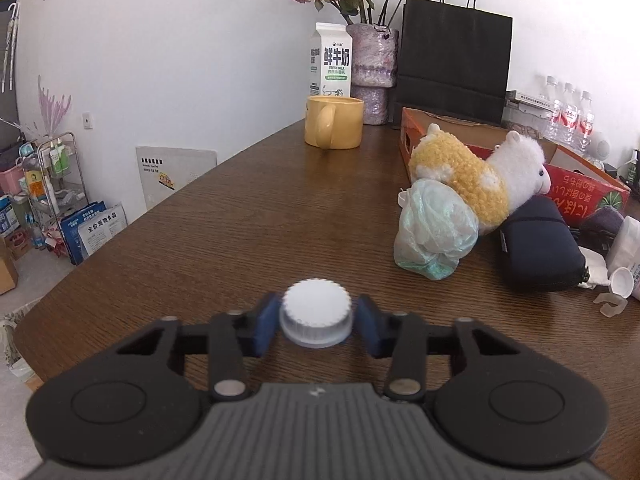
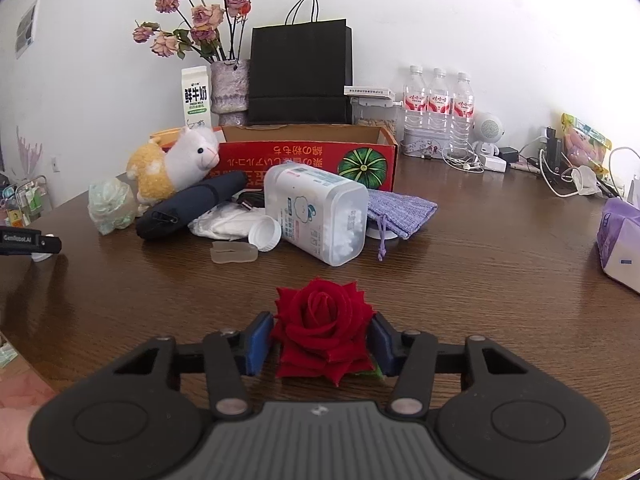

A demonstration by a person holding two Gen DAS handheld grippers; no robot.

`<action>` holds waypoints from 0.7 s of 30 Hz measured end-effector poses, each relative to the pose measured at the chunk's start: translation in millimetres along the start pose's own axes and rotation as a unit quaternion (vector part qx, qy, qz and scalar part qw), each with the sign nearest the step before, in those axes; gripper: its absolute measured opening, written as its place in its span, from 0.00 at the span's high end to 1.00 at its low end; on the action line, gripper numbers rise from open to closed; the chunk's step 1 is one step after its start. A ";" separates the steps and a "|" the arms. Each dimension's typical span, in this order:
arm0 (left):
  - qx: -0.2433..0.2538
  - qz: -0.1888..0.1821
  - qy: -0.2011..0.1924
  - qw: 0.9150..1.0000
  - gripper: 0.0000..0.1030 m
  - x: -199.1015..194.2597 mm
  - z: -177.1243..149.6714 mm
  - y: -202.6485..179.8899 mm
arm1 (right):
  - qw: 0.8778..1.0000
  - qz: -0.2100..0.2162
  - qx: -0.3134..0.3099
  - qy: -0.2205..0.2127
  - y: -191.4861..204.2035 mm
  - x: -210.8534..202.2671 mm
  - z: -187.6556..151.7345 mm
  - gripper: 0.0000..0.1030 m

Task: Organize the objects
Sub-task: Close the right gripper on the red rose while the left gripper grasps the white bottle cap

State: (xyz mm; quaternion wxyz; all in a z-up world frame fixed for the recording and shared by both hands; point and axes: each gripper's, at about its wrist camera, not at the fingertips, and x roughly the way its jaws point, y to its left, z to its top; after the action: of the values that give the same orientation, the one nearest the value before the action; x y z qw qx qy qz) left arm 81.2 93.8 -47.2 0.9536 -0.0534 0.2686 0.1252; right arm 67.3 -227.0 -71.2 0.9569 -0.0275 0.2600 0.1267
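both grippers are closing on things on the table (image 1: 200,208): our left gripper (image 1: 316,318) is pinching the white cap (image 1: 316,312), our right gripper (image 2: 323,340) is squeezing the red rose (image 2: 326,330). we are risking the ridged cap slipping and soft petals crushing.

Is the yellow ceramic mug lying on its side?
No, the yellow ceramic mug stands upright on the brown wooden table.

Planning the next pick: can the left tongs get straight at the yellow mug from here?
Probably yes once free: bare table lies between the left tongs and the yellow mug. For now they are closed around a white cap.
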 end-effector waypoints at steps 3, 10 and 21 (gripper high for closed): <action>-0.006 -0.011 -0.003 1.000 0.60 -4.4 0.5 0.0 | 1.000 0.005 0.003 -0.004 -0.4 -0.5 -0.1 0.62; -0.002 -0.028 -0.030 0.999 0.60 -19.4 9.5 -9.0 | 1.000 0.018 0.011 -0.020 -3.3 -6.2 6.3 0.63; 0.022 -0.104 -0.080 0.991 0.60 -29.8 51.6 -57.3 | 0.996 0.044 0.006 -0.080 -1.4 0.6 62.6 0.63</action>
State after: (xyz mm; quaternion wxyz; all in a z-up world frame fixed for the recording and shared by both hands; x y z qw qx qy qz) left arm 97.7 41.1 14.3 0.9807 -0.0500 0.1875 0.0231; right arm 98.8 -220.8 -17.5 0.9682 -0.0002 0.1839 0.1693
